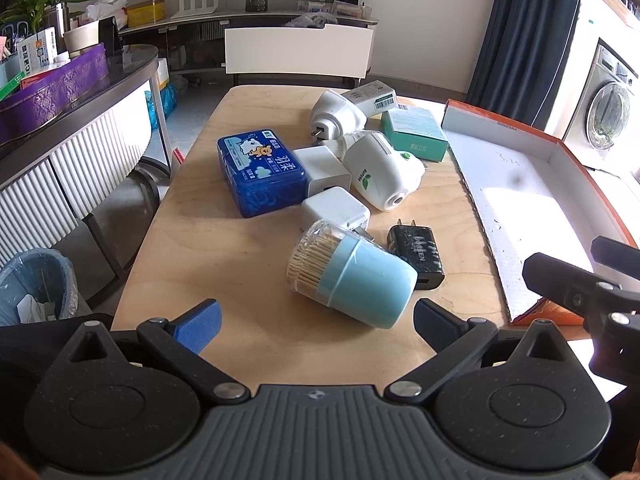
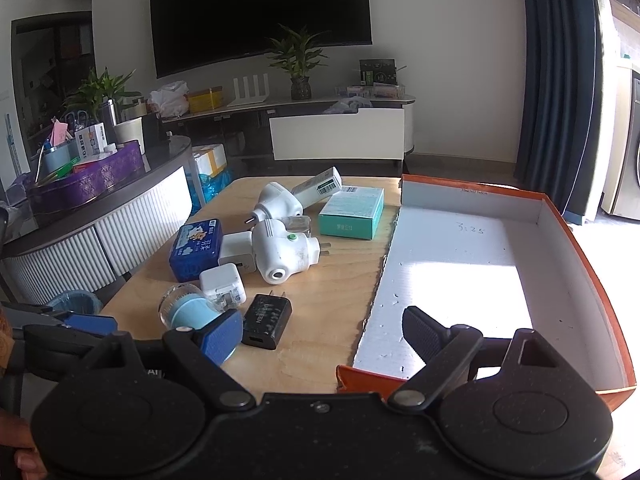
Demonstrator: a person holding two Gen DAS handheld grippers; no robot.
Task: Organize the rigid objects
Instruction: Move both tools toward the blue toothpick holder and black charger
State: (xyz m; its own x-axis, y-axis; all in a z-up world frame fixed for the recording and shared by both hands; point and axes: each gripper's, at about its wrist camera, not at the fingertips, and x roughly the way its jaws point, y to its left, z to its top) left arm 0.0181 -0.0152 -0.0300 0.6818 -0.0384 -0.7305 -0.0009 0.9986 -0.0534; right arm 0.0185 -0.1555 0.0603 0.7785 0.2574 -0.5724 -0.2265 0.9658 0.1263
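**Nothing packed yet: toothpick jar first in line**

Toothpick jar (image 1: 350,274) lying on its side on the counter (image 1: 248,312), clear lid end toward the left, pale blue body toward the right. Touching or nearly touching it on the right, a black charger (image 1: 418,256); just behind, a white charger (image 1: 336,209), then a second white charger (image 1: 322,168) beside a dark blue tin (image 1: 260,172). Further back, two white plug-in devices (image 1: 382,170) (image 1: 336,114), a teal box (image 1: 414,132) and a small white carton (image 1: 372,96), all heaped loosely together. To the right of the heap, a shallow orange box (image 1: 560,148) with white lining, seemingly holding nothing so far.

Left hand-held gripper (image 1: 316,322) spread wide, hovering just short of the jar, pinching nothing. Right hand-held gripper (image 2: 322,334) likewise spread and carrying nothing, poised over the near corner of the orange box (image 2: 580,248).

Judged as the very start: sorting not begun, approach to the first item in hand. Next move likely calls for sliding the left fingers forward around the round blue body, closing across its width, lifting clear of the black charger, then setting it in the box. Risk of the jar rolling if squeezed off-centre.
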